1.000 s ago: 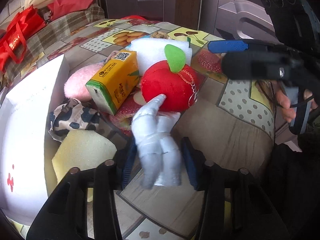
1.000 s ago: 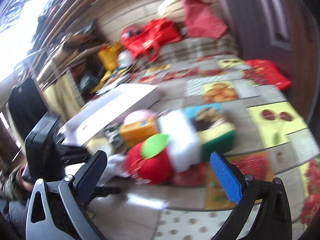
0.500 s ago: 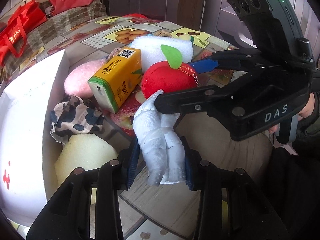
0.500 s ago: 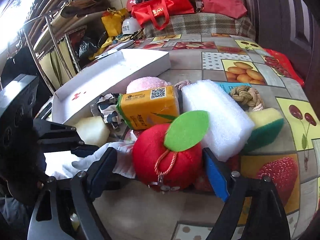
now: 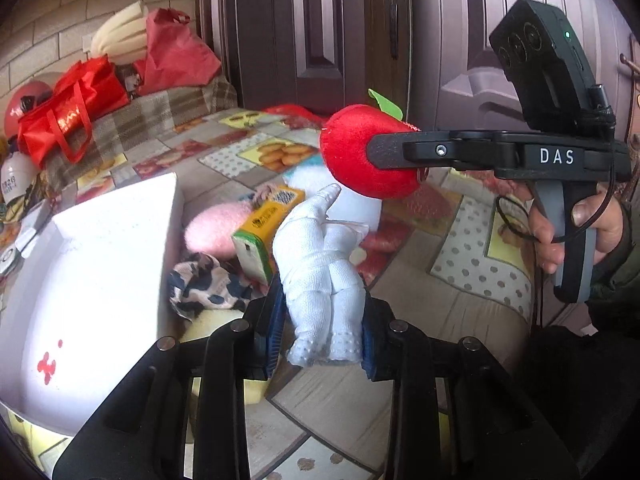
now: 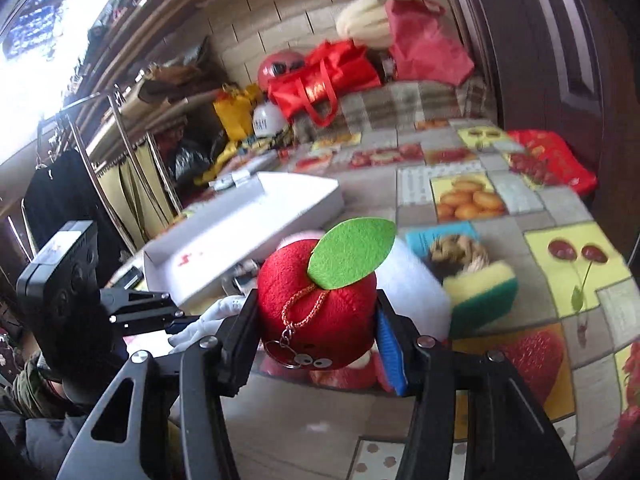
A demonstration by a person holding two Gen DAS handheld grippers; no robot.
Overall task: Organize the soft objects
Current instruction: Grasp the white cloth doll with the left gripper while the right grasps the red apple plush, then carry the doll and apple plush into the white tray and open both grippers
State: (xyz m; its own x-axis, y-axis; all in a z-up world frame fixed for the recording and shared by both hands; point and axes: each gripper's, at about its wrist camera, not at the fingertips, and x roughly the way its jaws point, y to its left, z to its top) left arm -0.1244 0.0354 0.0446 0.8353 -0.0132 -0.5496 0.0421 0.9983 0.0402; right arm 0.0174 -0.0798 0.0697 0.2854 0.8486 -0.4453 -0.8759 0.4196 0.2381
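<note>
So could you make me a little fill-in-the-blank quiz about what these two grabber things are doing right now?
The right gripper is shut on a plush red ____.
The left gripper is shut on a rolled ____ cloth.
The leaf on the plush toy is ____.
The open box on the table is ____.

Missing words: apple; white; green; white

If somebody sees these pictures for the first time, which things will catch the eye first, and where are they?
First the red plush apple with its green felt leaf, clamped in the right gripper and lifted above the fruit-patterned tablecloth. Next the white rolled cloth, squeezed in the left gripper low in the left wrist view. To its left lies an open white box.
</note>
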